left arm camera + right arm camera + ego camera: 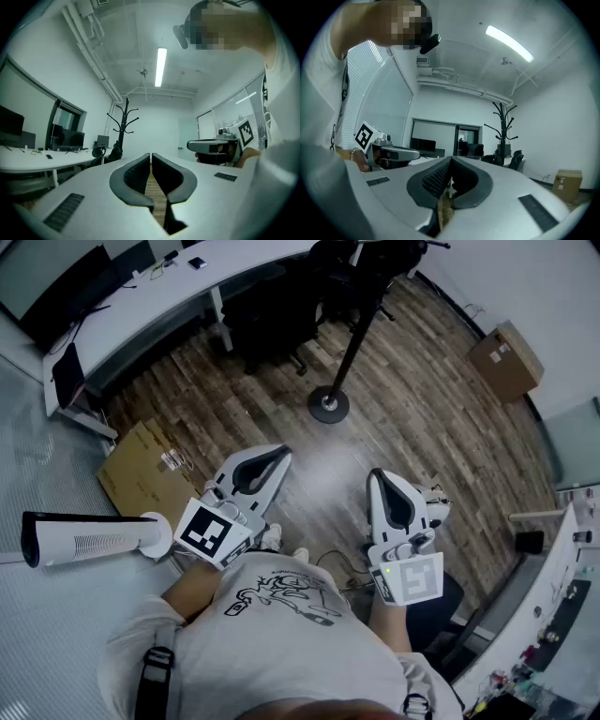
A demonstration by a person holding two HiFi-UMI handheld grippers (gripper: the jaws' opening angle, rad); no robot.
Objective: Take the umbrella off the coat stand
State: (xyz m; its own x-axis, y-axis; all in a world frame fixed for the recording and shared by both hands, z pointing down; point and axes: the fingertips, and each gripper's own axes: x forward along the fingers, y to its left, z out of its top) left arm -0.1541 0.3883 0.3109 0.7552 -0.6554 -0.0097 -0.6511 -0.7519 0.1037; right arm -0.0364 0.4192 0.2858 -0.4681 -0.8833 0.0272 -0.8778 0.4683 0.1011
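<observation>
The black coat stand [352, 343] rises from a round base [328, 405] on the wood floor ahead of me, its top lost in a dark mass at the frame's upper edge. In the left gripper view the coat stand [123, 126] shows far off with bare hooks, and the right gripper view shows the coat stand [504, 124] the same way. I cannot pick out an umbrella in any view. My left gripper [281, 454] [151, 157] is shut and holds nothing. My right gripper [375, 474] [451, 161] is also shut and holds nothing. Both are held level, well short of the stand.
A long white desk [159, 296] with a dark office chair [272, 320] runs across the back left. A cardboard box [506, 360] stands back right, flat cardboard [150, 470] lies at left, and a white tower fan [94, 538] is beside me. A cluttered bench [562, 615] is at right.
</observation>
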